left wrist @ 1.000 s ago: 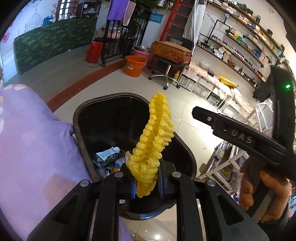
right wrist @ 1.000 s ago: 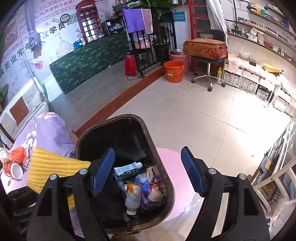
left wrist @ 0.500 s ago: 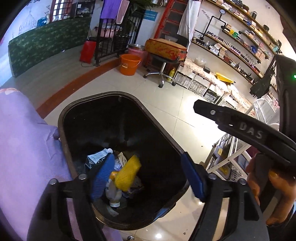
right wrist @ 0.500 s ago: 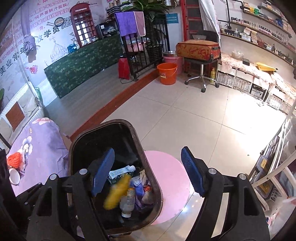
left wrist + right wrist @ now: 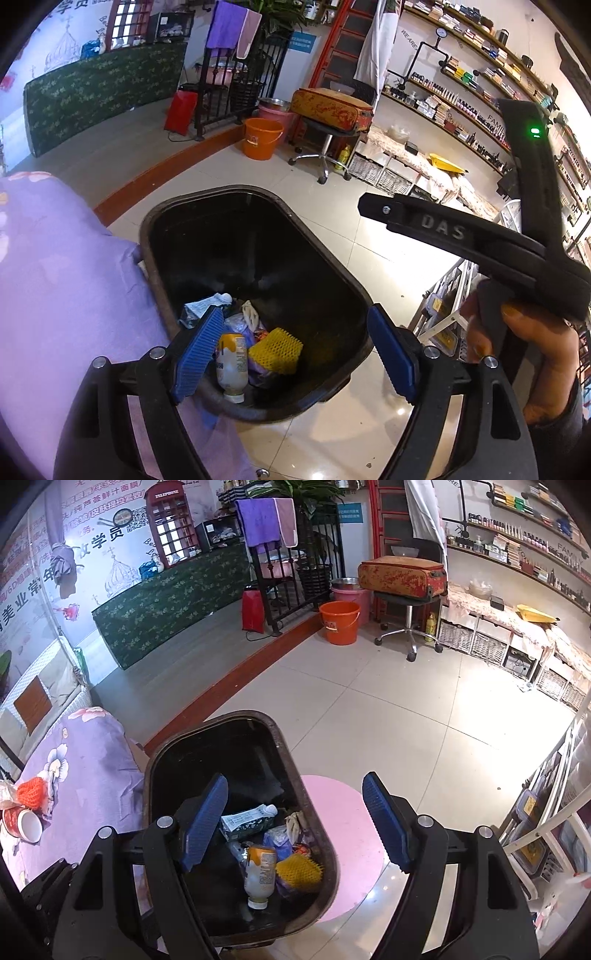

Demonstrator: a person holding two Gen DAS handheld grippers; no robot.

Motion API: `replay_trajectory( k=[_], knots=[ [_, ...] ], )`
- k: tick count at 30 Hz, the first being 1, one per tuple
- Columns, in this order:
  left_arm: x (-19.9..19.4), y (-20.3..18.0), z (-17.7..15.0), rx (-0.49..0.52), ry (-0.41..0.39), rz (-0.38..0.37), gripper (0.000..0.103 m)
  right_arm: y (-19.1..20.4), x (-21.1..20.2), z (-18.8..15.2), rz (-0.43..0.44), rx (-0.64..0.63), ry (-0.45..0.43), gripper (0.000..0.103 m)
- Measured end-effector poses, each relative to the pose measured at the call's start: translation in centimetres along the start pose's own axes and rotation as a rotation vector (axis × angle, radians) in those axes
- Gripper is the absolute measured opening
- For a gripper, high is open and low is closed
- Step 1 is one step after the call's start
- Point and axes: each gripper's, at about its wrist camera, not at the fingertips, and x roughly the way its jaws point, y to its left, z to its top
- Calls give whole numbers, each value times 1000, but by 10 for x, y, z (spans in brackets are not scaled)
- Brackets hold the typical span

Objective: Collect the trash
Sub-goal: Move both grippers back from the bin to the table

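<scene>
Bright, sharp; fisheye-bent edges; floor glare.

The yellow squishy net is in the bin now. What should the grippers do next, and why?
Probably swing toward the purple cloth: the yellow foam net lies in the bin, the left gripper, jaws opening, and right gripper hold nothing, and an orange net sits there.

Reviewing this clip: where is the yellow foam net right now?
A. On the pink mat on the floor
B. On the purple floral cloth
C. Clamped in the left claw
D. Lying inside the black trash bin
D: the yellow foam net lies at the bottom of the black trash bin, beside an upturned bottle, with nothing between the left claw's pads.
</scene>
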Motion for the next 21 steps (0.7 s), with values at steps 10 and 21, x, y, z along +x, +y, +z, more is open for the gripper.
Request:
replay_trajectory(
  k=[10, 21],
  knots=[
    [-54, 40, -24, -80, -59, 87, 84, 56, 5, -7, 120, -101, 31, 76],
    [-107, 102, -65, -238, -104, 266, 86, 160, 14, -40, 336, -292, 115, 76]
  ],
)
